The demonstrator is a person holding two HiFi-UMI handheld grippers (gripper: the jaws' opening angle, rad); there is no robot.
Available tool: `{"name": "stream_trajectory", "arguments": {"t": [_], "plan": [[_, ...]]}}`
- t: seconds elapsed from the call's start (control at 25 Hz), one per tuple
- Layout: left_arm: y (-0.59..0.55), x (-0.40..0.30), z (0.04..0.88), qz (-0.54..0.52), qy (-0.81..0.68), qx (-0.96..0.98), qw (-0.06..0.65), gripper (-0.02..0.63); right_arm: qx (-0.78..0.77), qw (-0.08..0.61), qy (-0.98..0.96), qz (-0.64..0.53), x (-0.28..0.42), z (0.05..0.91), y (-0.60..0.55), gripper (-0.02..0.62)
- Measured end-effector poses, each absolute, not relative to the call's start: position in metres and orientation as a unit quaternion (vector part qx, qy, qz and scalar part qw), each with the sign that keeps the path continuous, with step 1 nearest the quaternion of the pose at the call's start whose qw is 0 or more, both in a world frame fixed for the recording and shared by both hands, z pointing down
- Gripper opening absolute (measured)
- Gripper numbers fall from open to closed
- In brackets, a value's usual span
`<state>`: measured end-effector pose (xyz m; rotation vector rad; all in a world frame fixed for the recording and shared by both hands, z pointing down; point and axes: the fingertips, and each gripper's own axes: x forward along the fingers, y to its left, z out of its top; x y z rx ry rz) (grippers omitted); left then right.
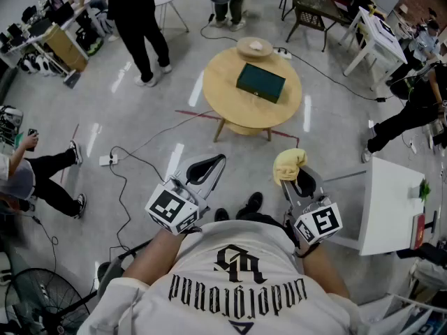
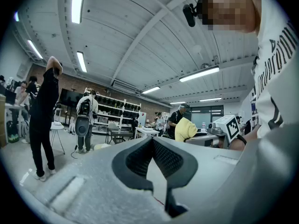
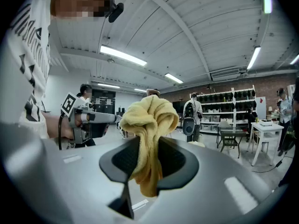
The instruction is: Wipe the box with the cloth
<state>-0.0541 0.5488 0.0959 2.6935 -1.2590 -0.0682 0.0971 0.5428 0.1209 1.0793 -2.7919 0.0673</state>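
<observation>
The dark green box lies on a round wooden table, well ahead of both grippers. My right gripper is held in front of the body and is shut on a bunched yellow cloth. In the right gripper view the cloth stands up between the closed pads of that gripper and hangs below them. My left gripper is held level beside it, shut with nothing in it. The left gripper view shows its jaws pressed together, with the cloth off to the right.
A shallow wooden dish sits at the round table's far edge. Cables trail over the floor. A white table stands close on the right and a fan at lower left. Several people stand or sit around the room.
</observation>
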Motion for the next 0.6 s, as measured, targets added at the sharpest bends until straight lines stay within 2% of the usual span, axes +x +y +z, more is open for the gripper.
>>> {"name": "stream_trajectory", "arguments": {"t": [0.6], "plan": [[0.498,-0.05,0.113,-0.015,-0.428,0.898,0.105,0.005,0.35,0.073,-0.933,0.039,0.105,0.134,0.49,0.109]]}}
